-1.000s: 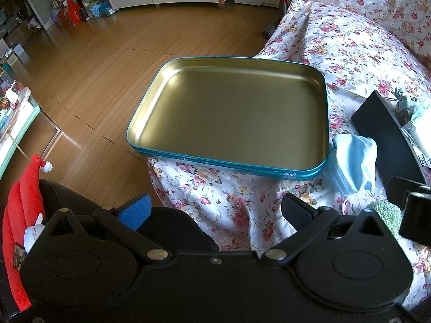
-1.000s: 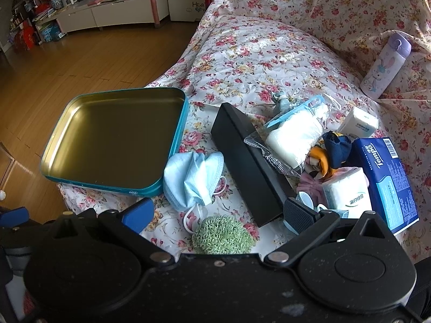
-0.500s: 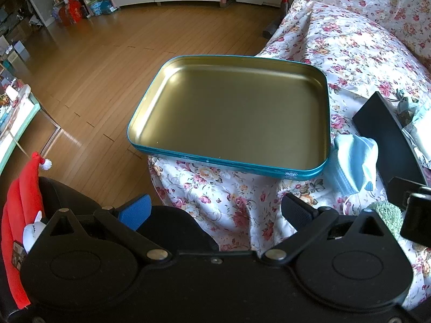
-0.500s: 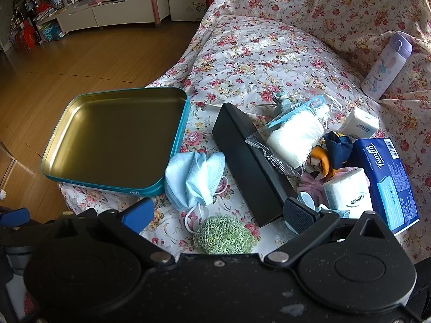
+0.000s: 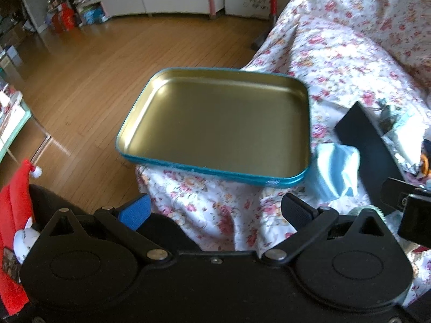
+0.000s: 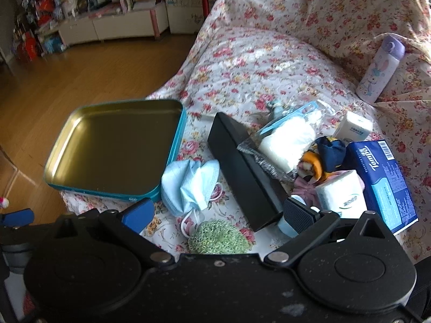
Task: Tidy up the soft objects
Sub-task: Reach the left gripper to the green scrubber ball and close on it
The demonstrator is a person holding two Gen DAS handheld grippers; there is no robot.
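An empty gold tin tray with a teal rim [image 5: 167, 164] [image 6: 172, 145] lies on the floral-covered sofa edge. Right of it lie a crumpled blue face mask [image 6: 188, 185] [image 5: 336, 169], a green knitted pad [image 6: 216, 238], a pink scrunchie [image 6: 305, 188] and a navy and orange cloth [image 6: 327, 156]. My left gripper [image 5: 215, 211] is open and empty, in front of the tray. My right gripper [image 6: 218, 212] is open and empty, just above the green pad and near the mask.
A long black box [image 6: 242, 172] lies right of the tray. Beside it are a plastic bag of white items [image 6: 288, 140], tissue packs [image 6: 342, 196], a blue tissue pack [image 6: 385, 180] and a purple bottle [image 6: 379, 67]. Wooden floor [image 5: 80, 80] lies left of the sofa.
Both grippers have drawn back and up a little, so the tray and objects sit slightly farther off. Nothing was grasped or moved.
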